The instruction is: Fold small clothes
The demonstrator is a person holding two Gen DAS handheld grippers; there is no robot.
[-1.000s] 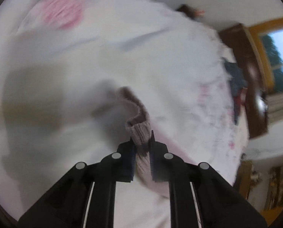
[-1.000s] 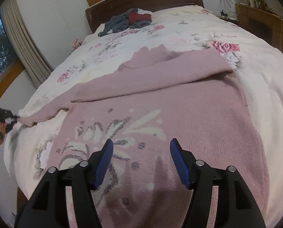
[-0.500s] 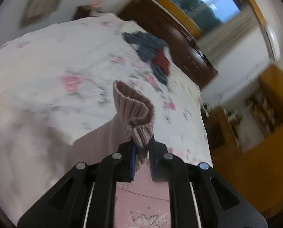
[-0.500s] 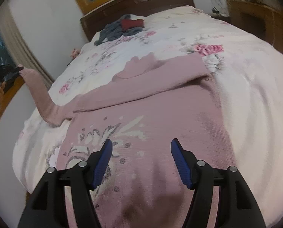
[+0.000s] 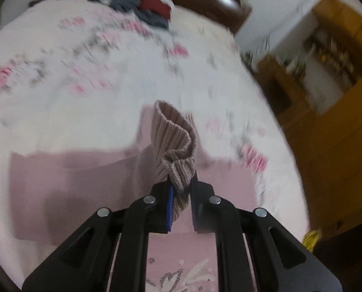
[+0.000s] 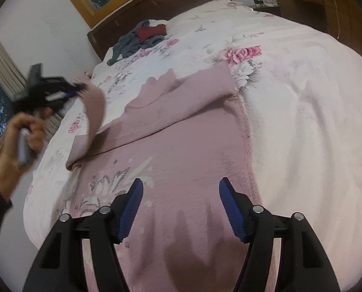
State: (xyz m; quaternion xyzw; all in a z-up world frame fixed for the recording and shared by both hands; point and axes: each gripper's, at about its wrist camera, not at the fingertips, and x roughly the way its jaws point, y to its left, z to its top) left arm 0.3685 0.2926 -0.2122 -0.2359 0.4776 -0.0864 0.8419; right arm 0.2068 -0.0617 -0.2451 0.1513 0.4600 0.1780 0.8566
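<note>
A pink knit sweater (image 6: 181, 150) with a pale flower pattern lies flat on the floral bedspread (image 6: 302, 85), one sleeve folded across its chest. My left gripper (image 5: 181, 189) is shut on the ribbed cuff (image 5: 176, 141) of the other sleeve and holds it up above the sweater's body (image 5: 71, 177). In the right wrist view that left gripper (image 6: 80, 87) appears at the left, in a hand, with the sleeve (image 6: 95, 107) hanging from it. My right gripper (image 6: 181, 202) stands open over the sweater's lower part, nothing between its fingers.
A heap of grey and red clothes (image 6: 142, 39) lies near the dark wooden headboard (image 6: 156, 4). Wooden furniture (image 5: 339, 121) stands beside the bed on the right. The left bed edge (image 6: 42, 194) drops off toward a white wall and curtains.
My left gripper has lifted the sleeve cuff off the bed's left side and carried it rightward over the sweater. The right gripper has stayed open above the hem.
</note>
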